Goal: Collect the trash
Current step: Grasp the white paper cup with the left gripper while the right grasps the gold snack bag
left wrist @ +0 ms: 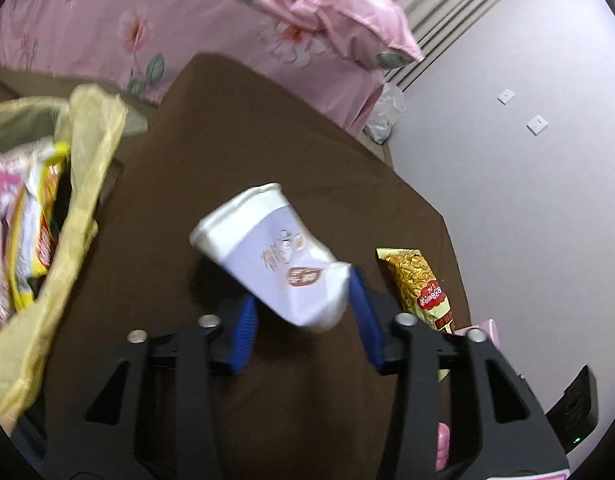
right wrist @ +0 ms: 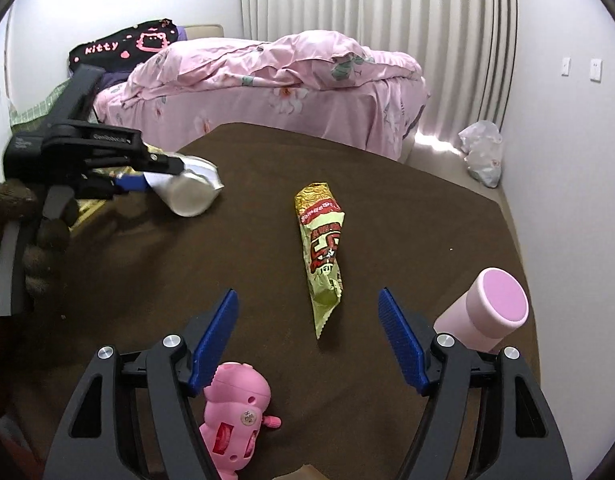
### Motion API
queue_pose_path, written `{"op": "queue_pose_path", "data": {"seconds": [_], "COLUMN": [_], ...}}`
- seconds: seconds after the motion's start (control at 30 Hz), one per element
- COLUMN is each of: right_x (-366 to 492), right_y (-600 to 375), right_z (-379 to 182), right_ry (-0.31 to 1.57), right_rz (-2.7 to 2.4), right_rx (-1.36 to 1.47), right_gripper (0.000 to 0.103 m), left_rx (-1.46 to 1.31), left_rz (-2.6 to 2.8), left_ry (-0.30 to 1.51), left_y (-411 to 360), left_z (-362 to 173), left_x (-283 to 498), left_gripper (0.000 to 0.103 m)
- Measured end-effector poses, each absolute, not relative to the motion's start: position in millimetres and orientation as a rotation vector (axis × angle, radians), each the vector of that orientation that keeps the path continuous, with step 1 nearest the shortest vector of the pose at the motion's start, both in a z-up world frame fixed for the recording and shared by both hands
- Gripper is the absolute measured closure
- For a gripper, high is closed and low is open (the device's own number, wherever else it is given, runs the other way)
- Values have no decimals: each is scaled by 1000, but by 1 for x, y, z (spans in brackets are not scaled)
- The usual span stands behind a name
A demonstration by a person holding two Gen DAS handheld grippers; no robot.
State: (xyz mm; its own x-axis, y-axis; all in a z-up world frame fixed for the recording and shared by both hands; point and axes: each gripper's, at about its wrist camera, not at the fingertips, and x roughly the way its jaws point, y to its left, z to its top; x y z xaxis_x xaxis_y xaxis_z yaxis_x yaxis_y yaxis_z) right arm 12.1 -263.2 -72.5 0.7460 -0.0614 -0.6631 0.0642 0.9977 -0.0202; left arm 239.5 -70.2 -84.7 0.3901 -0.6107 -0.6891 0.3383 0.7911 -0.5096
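My left gripper is shut on the base of a crushed white paper cup and holds it above the brown table; the same cup shows in the right wrist view at the far left. A yellow trash bag with several wrappers inside hangs open at the left. A gold snack wrapper lies flat on the table ahead of my right gripper, which is open and empty above the table. The wrapper also shows in the left wrist view.
A pink toy pig lies by my right gripper's left finger. A pink cylindrical cup lies on its side at the right. A bed with pink bedding stands behind the table. A white plastic bag sits on the floor.
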Motion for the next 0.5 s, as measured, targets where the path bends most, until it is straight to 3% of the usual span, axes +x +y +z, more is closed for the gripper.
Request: {"op": "queue_pose_path", "data": {"seconds": [0.3,0.5], "right_x": [16,20], "right_y": [-258,-260], "right_z": [-76,-71], "right_ry": [737,724], "right_rz": [-96,-110], "right_rx": [-3,-11], "right_gripper": [35,35], "left_rx": [-194,-160], "left_rz": [-680,-862], "left_ry": [907,978], "left_y": [-59,-57], "left_z": [-65,-67], "left_x": [209,179], "left_gripper": [68,68]}}
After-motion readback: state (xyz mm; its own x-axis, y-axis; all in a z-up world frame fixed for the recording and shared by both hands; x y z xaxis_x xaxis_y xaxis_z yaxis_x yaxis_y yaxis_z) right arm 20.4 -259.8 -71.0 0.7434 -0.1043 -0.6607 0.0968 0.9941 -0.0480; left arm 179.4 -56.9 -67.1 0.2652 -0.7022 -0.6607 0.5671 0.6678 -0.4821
